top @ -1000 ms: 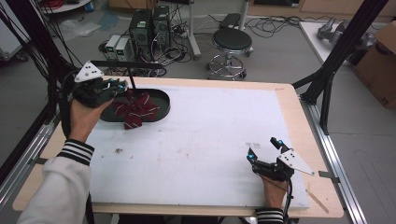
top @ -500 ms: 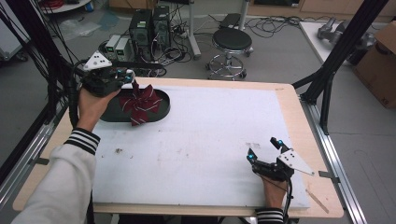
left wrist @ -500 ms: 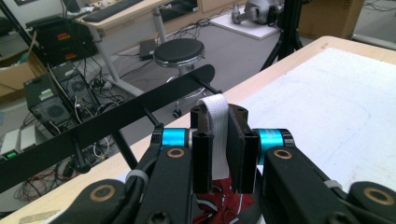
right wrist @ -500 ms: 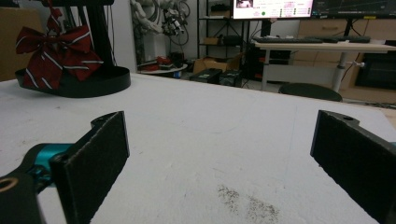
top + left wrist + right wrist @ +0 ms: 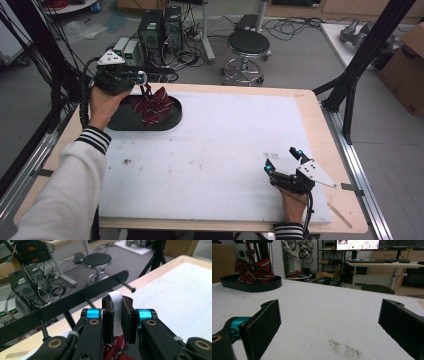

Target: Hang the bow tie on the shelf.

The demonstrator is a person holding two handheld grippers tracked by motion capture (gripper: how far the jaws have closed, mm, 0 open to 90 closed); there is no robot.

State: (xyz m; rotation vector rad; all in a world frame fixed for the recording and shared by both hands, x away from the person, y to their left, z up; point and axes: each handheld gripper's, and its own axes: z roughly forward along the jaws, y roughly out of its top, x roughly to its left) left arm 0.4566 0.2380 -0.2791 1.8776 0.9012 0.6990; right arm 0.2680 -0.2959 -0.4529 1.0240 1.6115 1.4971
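Note:
A dark red bow tie [image 5: 151, 105] with white stripes hangs just above a black oval tray [image 5: 120, 122] at the table's far left. My left gripper [image 5: 141, 78] is shut on the tie's white strap [image 5: 114, 305], and red cloth [image 5: 113, 350] dangles below the jaws. Near the front right edge, my right gripper [image 5: 281, 159] rests on the white mat, open and holding nothing. From the right gripper view, its pads [image 5: 265, 322] are far apart, with the bow tie [image 5: 253, 270] and tray [image 5: 249, 286] far off at the upper left.
A black bar with pegs [image 5: 75, 300] runs just beyond the table's far left edge, close to my left gripper. A white mat [image 5: 225, 150] covers the wooden table. On the floor behind are a stool [image 5: 248, 42], computer boxes [image 5: 160, 25] and cables.
My left gripper has risen and moved toward the far edge, lifting the bow tie by its strap up from the tray. The right gripper has stayed still.

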